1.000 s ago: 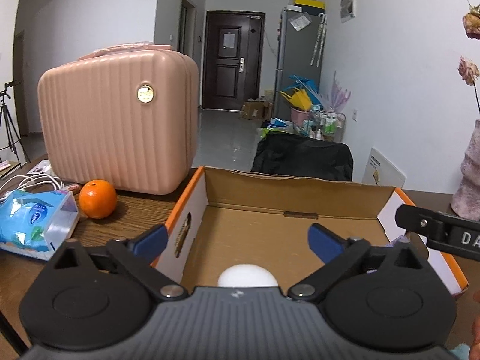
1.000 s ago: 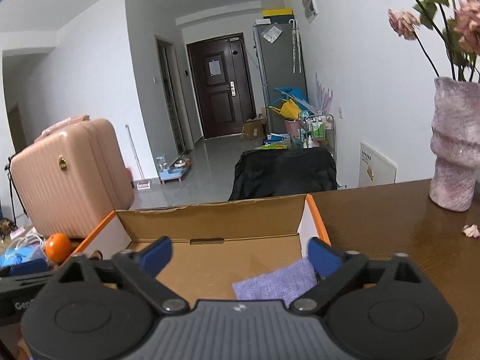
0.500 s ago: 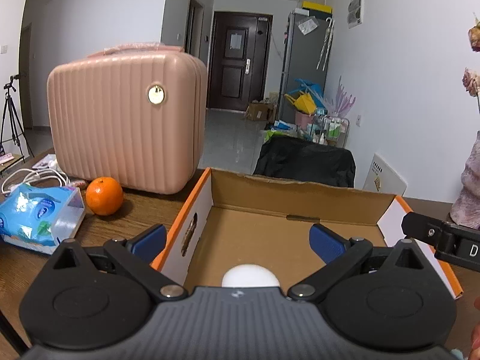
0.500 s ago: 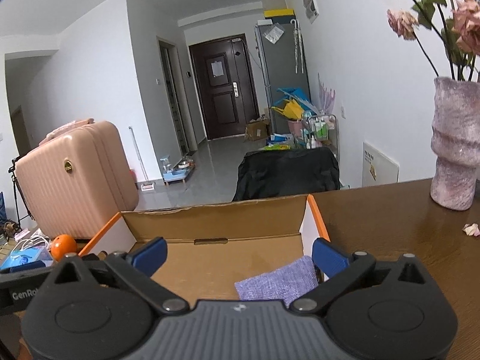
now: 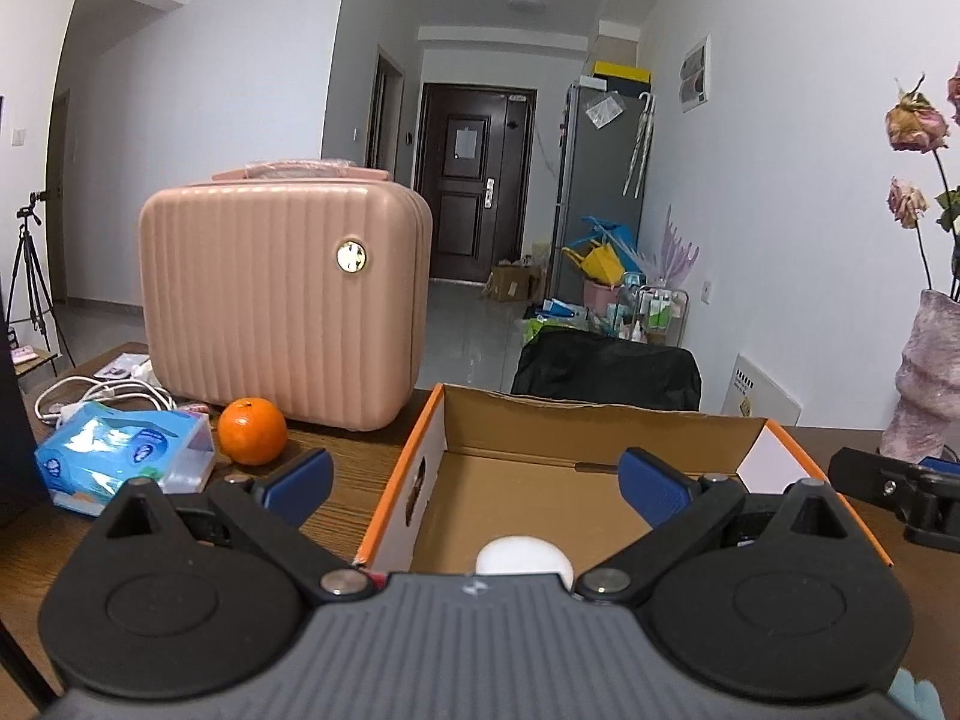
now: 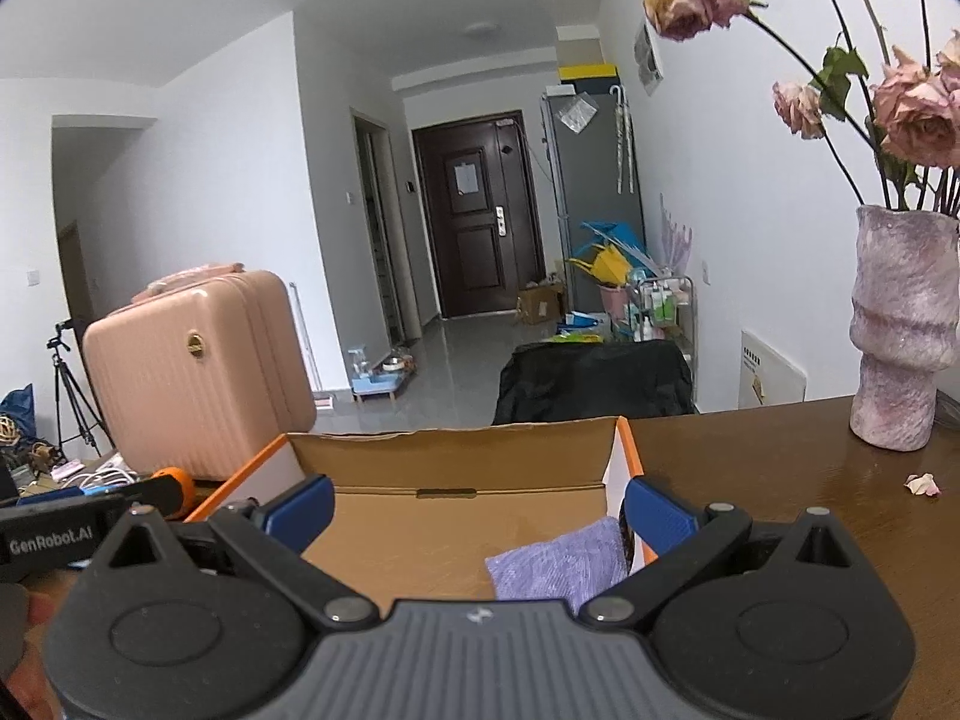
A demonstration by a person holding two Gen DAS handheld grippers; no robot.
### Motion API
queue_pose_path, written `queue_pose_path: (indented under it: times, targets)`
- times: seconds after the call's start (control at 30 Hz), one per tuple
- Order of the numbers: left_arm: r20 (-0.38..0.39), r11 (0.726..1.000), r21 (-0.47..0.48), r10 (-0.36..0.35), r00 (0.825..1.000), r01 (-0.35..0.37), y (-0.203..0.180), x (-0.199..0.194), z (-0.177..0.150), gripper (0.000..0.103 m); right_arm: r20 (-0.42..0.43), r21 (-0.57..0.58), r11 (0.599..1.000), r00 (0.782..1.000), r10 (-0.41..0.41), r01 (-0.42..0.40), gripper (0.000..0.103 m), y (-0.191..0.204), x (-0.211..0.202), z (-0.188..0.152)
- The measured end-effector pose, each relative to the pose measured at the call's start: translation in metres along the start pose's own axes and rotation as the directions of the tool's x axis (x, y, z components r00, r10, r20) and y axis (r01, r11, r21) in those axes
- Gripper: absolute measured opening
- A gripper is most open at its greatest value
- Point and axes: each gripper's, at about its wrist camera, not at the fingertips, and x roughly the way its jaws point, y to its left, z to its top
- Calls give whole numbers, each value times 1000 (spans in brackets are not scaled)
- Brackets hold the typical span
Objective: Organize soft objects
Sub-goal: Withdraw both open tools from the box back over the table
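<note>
Both grippers, left gripper and right gripper, are being held spread and empty above the cardboard box; another soft item is probably being sought next.

Both wrist views look forward low over the table, close above the box, sharing the suitcase and far door.

My fingertips wear dark blue ribbed pads on black arms. At twelve o'clock, the brown box has orange edges, holding a white ball and lilac cloth. At ten o'clock, a ribbed pink case.
</note>
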Motion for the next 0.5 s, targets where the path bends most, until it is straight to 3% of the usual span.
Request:
queue_pose_path:
  times: [0.5]
  targets:
    - [42, 999, 35, -21, 999, 20, 14, -51, -19, 103, 34, -62, 997, 998, 43, -41, 103, 15, -57, -26]
